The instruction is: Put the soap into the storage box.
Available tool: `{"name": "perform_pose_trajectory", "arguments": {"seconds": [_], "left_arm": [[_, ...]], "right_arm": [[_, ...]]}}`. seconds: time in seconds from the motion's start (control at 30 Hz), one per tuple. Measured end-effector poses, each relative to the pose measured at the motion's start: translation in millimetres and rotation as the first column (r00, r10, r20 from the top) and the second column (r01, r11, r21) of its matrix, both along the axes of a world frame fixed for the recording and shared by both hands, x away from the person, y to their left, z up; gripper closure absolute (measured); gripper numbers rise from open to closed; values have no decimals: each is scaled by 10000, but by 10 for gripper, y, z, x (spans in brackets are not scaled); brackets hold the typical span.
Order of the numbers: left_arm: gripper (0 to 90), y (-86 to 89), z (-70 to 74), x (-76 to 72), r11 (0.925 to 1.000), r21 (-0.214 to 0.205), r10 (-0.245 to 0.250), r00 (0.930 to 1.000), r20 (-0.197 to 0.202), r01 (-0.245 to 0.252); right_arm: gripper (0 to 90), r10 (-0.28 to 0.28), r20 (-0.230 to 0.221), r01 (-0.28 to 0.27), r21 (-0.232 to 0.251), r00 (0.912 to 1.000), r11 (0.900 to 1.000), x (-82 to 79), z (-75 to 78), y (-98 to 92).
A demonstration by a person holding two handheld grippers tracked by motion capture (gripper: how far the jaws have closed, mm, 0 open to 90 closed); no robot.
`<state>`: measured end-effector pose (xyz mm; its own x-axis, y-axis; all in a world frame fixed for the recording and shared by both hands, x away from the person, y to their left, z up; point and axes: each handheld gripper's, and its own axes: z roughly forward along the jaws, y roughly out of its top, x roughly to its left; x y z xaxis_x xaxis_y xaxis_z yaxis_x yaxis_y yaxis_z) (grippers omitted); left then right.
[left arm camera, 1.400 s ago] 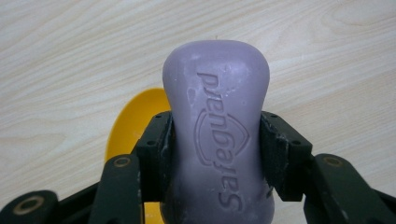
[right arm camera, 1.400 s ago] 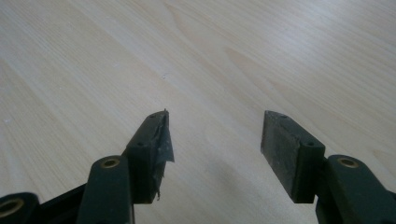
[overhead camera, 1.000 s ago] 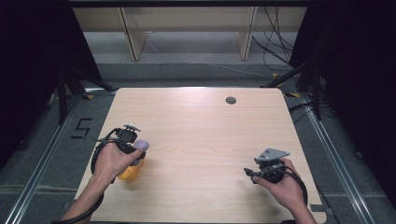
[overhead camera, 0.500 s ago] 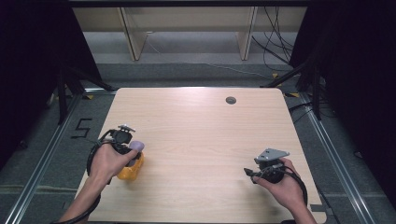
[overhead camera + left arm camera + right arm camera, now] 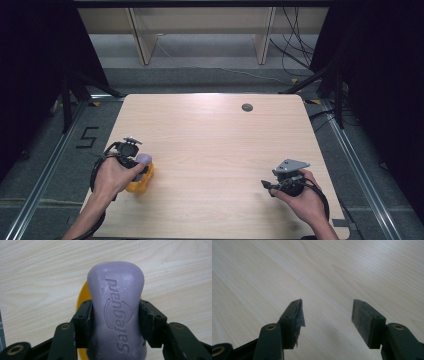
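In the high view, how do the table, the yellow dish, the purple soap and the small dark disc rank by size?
1. Table
2. Yellow dish
3. Purple soap and dark disc: they look alike, and the left gripper hides part of the soap.

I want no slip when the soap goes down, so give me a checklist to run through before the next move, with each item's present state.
1. Left gripper clamped on the purple soap bar: ok, both pads press its sides.
2. Soap bar seated square between the jaws: ok, it runs straight along them.
3. Soap bar over the yellow holder: ok, yellow shows right beneath it in the left gripper view.
4. Soap bar touching the yellow holder: cannot tell, the bar hides the contact.
5. Right gripper free: ok, jaws apart with bare table between them.
6. Right gripper away from the holder: ok, it sits at the table's other side.
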<state>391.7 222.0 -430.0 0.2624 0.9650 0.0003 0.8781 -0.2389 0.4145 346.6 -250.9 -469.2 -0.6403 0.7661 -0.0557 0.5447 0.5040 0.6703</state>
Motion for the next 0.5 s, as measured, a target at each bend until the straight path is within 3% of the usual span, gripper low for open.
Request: {"name": "perform_pose_trajectory", "arguments": {"seconds": [0.13,0.17,0.27,0.3,0.37,0.43,0.5], "left_arm": [[483,40,-26,-7,9999,84,-116,9999,-86,117],[483,24,-37,-23,9997,-94,212,9997,-104,-213],[483,41,-54,-29,9996,-150,239,9996,-166,-241],[483,44,-75,-34,9994,-203,274,9996,21,-273],[483,54,-74,-33,9995,-105,290,9993,-253,-293],[483,67,-107,-43,9994,-198,267,9996,-67,-268],[483,77,-113,-43,9996,-89,275,9994,-227,-277]], "right_arm": [[428,0,-5,0,0,10000,10000,0,-1,0],[428,-7,1,7,8,10000,10000,1,-3,2],[427,-119,-121,120,91,9999,9999,-9,-6,12],[428,-147,-138,148,86,9998,9999,-13,-6,15],[428,-5,-78,5,-2,10000,10000,2,-3,3],[427,-29,-95,29,-3,10000,10000,1,-3,3],[428,-54,-179,55,44,9998,10000,-2,-3,7]]}}
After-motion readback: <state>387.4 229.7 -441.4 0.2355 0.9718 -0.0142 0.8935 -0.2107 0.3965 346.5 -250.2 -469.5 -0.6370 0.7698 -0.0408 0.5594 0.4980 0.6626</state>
